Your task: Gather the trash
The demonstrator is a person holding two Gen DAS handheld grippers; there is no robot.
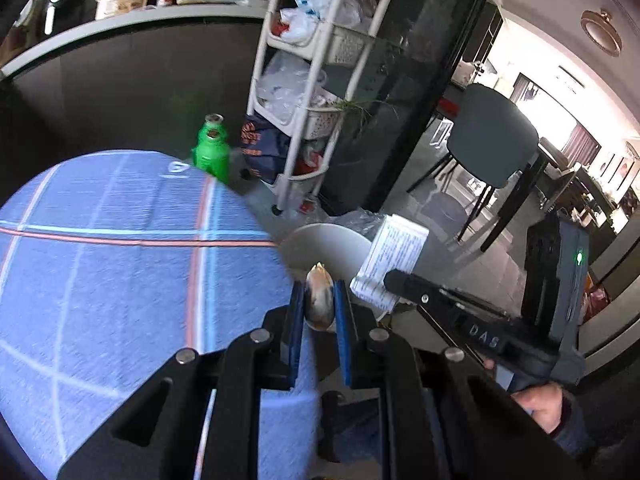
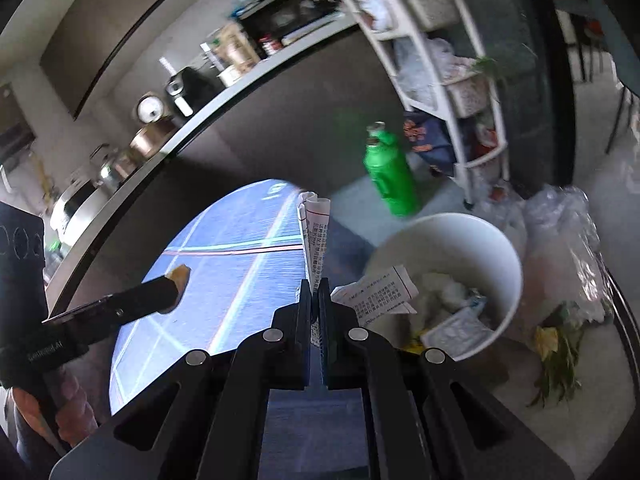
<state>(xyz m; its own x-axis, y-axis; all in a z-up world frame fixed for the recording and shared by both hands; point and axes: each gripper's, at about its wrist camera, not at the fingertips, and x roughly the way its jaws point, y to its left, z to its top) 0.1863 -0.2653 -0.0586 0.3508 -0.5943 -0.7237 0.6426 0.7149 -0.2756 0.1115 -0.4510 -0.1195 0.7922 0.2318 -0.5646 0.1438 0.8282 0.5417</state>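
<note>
My left gripper (image 1: 319,286) is shut on a small brownish scrap of trash (image 1: 319,300), held at the table's edge just short of the white bin (image 1: 320,242). It also shows in the right wrist view (image 2: 176,280) with the scrap (image 2: 181,273) at its tip. My right gripper (image 2: 315,286) is shut on a printed paper leaflet (image 2: 315,228), which also shows in the left wrist view (image 1: 390,262) by the bin. The white bin (image 2: 508,248) holds papers and wrappers.
A round table with a blue checked cloth (image 1: 120,248) lies left. A green bottle (image 1: 212,150) stands on the floor by a white rack (image 1: 312,80) of bags. A chair (image 1: 492,140) is right. Clear plastic and wilted flowers (image 2: 556,344) lie beside the bin.
</note>
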